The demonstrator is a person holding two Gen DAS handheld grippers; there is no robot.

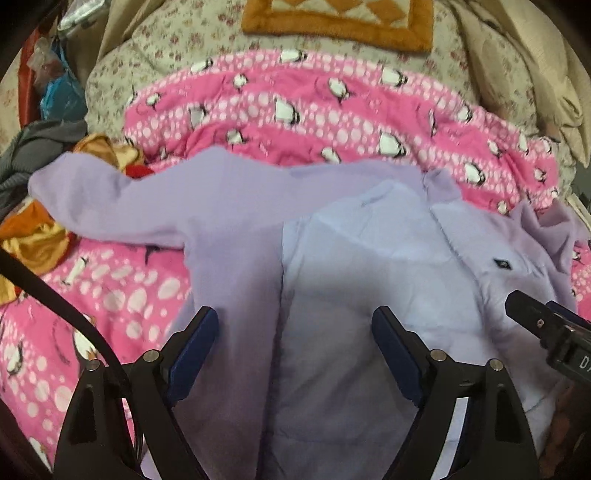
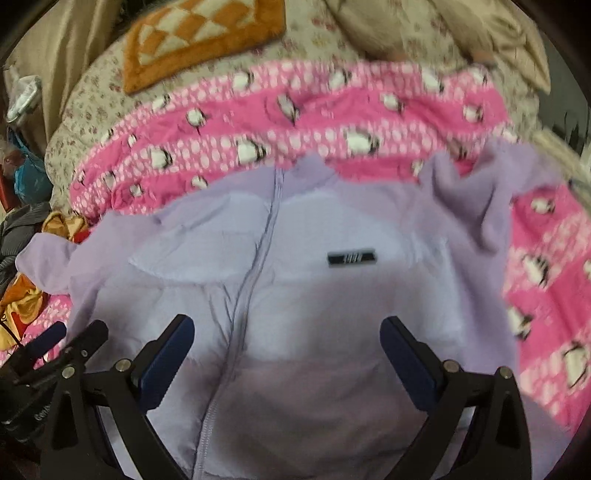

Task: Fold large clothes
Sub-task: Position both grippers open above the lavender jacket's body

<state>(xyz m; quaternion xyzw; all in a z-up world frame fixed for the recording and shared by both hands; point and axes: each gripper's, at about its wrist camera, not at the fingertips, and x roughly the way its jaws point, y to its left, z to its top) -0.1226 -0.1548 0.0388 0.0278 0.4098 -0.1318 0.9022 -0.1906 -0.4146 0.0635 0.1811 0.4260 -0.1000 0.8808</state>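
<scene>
We hold both tools over a lilac jacket [image 2: 295, 266] that lies front up on a pink blanket [image 1: 332, 114] printed with penguins and white dots. The jacket's zip [image 2: 258, 258] runs up the middle to the collar, and a small dark label [image 2: 352, 256] sits on the chest to one side of it.

Our left tool [image 1: 295, 332] hangs above the lower part of the jacket with its jaws spread wide and nothing between them; its blue pads [image 1: 195, 343] frame a seam where the fleecy side panel meets the smoother quilted front. One sleeve [image 1: 110, 199] stretches away to the left, its cuff lying near a crumpled orange and yellow cloth [image 1: 33, 236]. A black cable [image 1: 55, 299] crosses the lower left corner of that view.

Our right tool [image 2: 288, 339] is likewise wide open and empty, poised above the jacket's front just below the label. The other sleeve [image 2: 469, 199] lies bunched and folded up at the right shoulder (this view is somewhat blurred). In the left wrist view the tip of the right tool shows at the right edge, and in the right wrist view the left tool shows low at the left edge.

Beyond the blanket we see a floral bedspread [image 2: 92, 107] and an orange checked mat [image 2: 199, 33].
</scene>
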